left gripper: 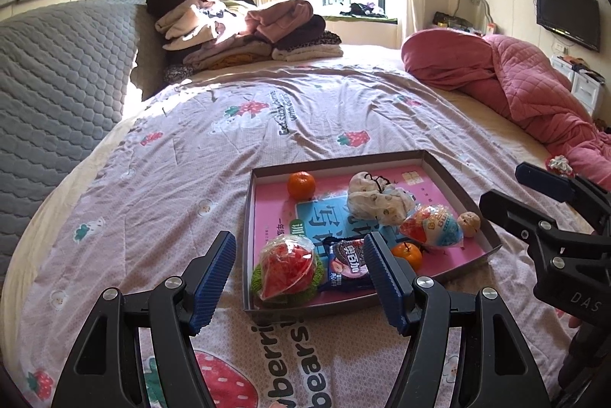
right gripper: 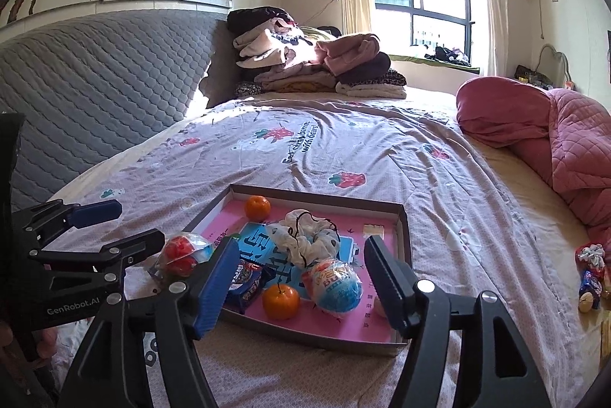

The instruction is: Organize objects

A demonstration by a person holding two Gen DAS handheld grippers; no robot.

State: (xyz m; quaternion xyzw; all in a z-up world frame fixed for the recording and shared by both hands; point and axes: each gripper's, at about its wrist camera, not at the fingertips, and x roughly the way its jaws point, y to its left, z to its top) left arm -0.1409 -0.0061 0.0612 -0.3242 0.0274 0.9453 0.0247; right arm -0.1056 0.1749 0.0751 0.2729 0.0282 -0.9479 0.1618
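Bedspread [left gripper: 152,179], tray [left gripper: 249,217] before open grippers [left gripper: 298,278]

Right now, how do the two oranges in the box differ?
The far orange sits in the back corner of the box, alone against the wall; the near orange lies toward the front, beside the blue-and-white egg toy and the dark snack packet. The near orange shows a dark stem on top; the far one shows none. Both are round, orange and unwrapped.

Cardboard tray [left gripper: 454,186], glossy plastic wrappers [left gripper: 345,263]
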